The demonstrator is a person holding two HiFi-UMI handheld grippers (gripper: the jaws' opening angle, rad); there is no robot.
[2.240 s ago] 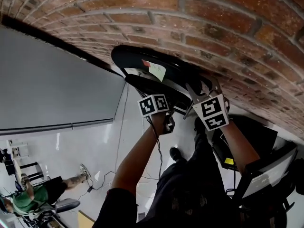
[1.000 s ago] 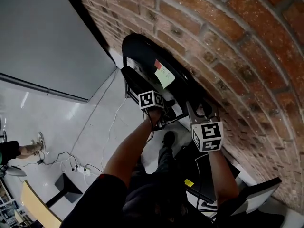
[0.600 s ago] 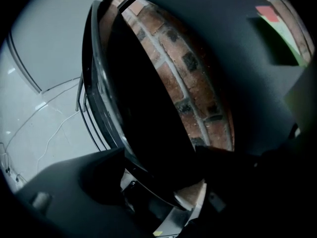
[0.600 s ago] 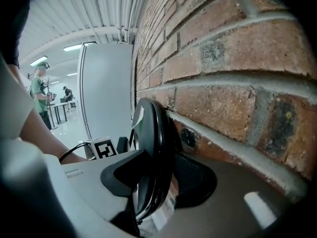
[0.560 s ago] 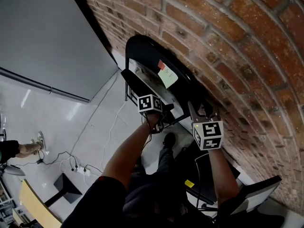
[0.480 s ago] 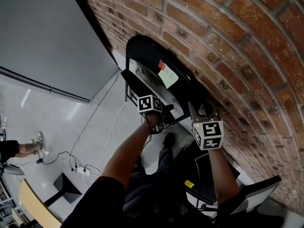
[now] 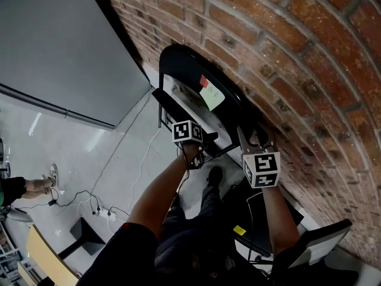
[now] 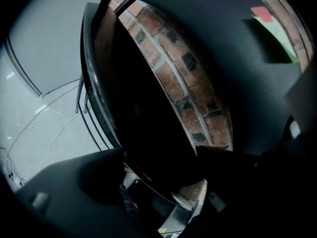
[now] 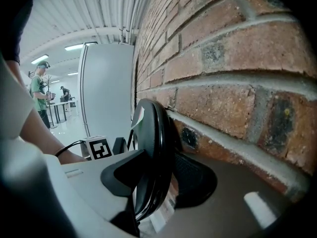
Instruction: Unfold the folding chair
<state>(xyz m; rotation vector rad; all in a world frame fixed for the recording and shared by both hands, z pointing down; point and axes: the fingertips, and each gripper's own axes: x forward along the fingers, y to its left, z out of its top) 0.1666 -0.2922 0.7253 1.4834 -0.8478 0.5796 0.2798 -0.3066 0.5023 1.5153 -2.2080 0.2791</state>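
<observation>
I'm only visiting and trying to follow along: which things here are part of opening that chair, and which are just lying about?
Part of the job:
folding chair
left tongs, around its seat edge
right tongs, clamped on its backrest edge

Just lying about:
floor cables
grey panel
brick wall
green sticky note on the chair

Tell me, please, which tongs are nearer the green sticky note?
Left: left tongs grip the seat just beneath the note; right tongs clamp the chair rim farther away.
</observation>
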